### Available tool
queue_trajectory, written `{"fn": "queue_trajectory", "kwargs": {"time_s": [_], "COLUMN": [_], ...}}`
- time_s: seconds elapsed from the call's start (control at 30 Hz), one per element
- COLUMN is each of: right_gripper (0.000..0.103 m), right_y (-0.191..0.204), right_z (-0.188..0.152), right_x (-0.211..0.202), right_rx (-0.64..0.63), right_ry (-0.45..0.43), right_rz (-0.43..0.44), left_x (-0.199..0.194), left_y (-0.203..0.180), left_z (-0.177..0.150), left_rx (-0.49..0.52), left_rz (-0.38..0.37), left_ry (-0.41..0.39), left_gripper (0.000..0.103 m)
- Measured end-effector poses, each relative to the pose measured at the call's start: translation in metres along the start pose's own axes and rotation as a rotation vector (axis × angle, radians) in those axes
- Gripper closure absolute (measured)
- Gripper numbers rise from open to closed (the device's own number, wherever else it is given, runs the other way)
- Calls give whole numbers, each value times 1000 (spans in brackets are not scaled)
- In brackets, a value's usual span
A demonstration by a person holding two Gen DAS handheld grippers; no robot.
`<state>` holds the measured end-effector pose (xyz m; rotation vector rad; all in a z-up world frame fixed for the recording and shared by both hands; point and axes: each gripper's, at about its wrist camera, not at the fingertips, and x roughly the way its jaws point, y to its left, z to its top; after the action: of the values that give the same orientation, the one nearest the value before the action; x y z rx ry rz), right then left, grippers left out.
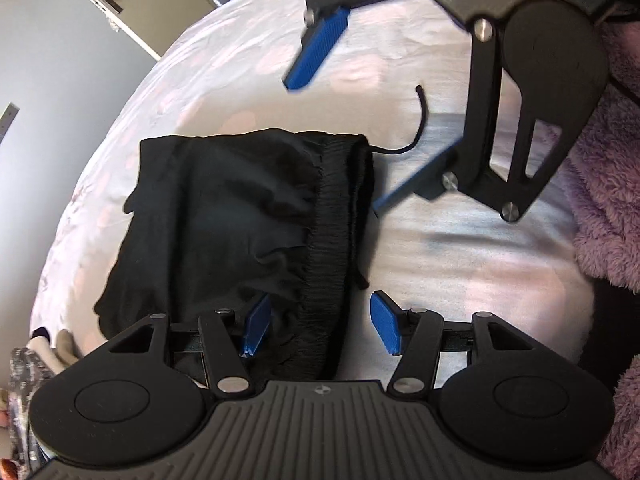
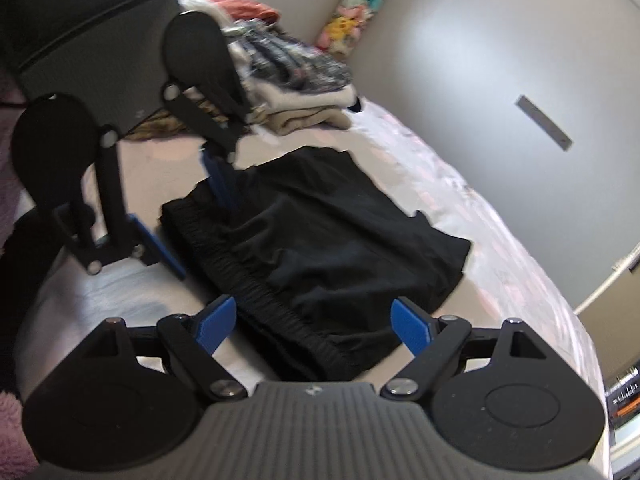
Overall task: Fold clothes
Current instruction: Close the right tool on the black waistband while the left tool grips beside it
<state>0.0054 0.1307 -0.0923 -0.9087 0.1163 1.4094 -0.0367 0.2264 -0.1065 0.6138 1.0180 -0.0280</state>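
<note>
While the black shorts (image 1: 224,216) lie flat on the bed (image 1: 460,248), both grippers, left (image 1: 320,330) and right (image 2: 316,326), straddle opposite waistband (image 1: 336,240) ends with jaws wide and empty, so the fold seems about to begin: each must next close on the band.

Home bedroom: bed (image 1: 460,248), clothes pile (image 2: 296,80).

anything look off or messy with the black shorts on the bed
One thing: the drawstring trails loose out of the black shorts at the elastic waistband, curling over the bedsheet. The fabric below the waistband is bunched. Nothing looks damaged.
</note>
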Motion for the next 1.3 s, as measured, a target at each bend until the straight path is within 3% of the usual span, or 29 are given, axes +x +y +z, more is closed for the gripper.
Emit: {"fn": "queue_trajectory", "kwargs": {"time_s": [0.2,0.37,0.57,0.77,0.87,0.93,1.0,1.03,1.3], "right_gripper": [28,33,35,37,52,65,71,81,80], "right_y": [19,34,49,66,68,70,68,64,46], "right_z": [-2,-6,-14,-22,-23,-24,-24,-22,-17], "right_x": [16,35,55,65,69,68,64,61,45], "right_rx": [-105,-197,-322,-438,-464,-473,-460,-438,-313], "right_ry": [49,117,148,134,147,142,128,118,64], "right_rz": [62,76,-3,-110,-142,-155,-172,-190,-226], "left_x": [26,42,52,51,47,42,37,36,44], "left_y": [4,27,44,42,37,29,18,11,-50], "left_z": [-10,-19,-27,-27,-27,-26,-22,-20,-16], "left_rx": [-36,-185,-319,-315,-298,-259,-188,-138,312], "left_rz": [-45,-86,-97,-83,-64,-28,34,73,386], "left_ry": [86,76,59,52,48,40,25,25,114], "left_gripper": [49,49,48,49,49,49,48,48,45]}}
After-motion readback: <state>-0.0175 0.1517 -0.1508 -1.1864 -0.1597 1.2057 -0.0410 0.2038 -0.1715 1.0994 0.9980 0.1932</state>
